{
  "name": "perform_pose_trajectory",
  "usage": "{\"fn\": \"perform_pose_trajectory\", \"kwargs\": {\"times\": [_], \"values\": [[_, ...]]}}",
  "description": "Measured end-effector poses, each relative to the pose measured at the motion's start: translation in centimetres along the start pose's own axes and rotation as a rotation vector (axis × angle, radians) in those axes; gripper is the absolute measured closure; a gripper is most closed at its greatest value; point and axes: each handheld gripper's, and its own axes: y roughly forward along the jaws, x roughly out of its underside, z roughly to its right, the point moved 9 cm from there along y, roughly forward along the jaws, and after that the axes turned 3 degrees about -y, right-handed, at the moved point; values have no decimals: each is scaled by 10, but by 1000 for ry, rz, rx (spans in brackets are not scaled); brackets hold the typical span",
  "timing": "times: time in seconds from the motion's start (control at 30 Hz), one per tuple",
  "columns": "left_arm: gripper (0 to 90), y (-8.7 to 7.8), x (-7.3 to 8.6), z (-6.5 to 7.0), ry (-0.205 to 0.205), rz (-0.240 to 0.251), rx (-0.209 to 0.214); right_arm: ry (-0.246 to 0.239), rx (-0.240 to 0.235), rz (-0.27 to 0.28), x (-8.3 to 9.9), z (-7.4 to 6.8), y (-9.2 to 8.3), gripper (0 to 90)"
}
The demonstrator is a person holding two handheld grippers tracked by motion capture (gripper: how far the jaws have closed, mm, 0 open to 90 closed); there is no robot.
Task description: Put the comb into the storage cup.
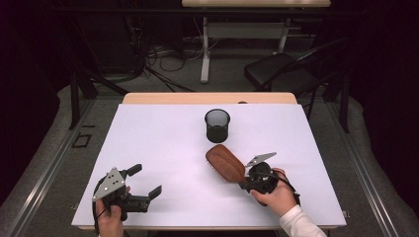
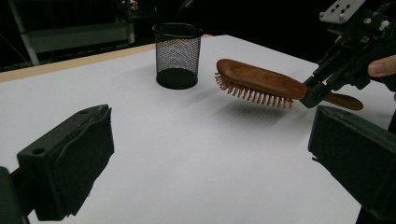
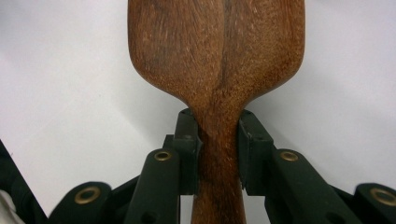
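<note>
Right gripper (image 1: 245,183): lower right of the high view, held in a hand (image 1: 277,195). Jaws are closed on the neck of the brush (image 1: 225,163), one pad at each side of the handle, as is seen in the right gripper view (image 3: 219,154).

Brush: wooden, oval head, bristles (image 2: 254,94) turned down. It is carried clear of the table (image 1: 148,143), its shadow lying beneath it in the left gripper view, with the head aimed toward the upper left of the high view. It is placed at centre right, near the cup (image 1: 217,125) but apart from it.

Handling, as judged: stiff and fairly light, with smooth, possibly slippery wood. The narrow neck is the best hold, since the pads seat against the flare of the head. The bristles are likely to flex and are best left untouched. With the head well ahead of the grip, some droop may be expected.

Left gripper (image 1: 146,181): lower left of the high view, jaws set wide, nothing between them.

Cup: black mesh, upright, upper centre of the table, mouth open upward.

Not made out: the handle's end is cut off at the bottom of the right gripper view; the head's tip is cropped at the top; the cup's contents cannot be told.
</note>
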Motion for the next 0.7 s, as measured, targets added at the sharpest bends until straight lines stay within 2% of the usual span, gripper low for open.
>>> {"fn": "perform_pose_trajectory", "kwargs": {"times": [0.2,0.7], "values": [[4,0,0,0,-2,4,3,21,-19,33,-8,-2,-4,726],[3,3,1,1,-18,2,17,3,-31,115,-29,-7,-10,725]]}}
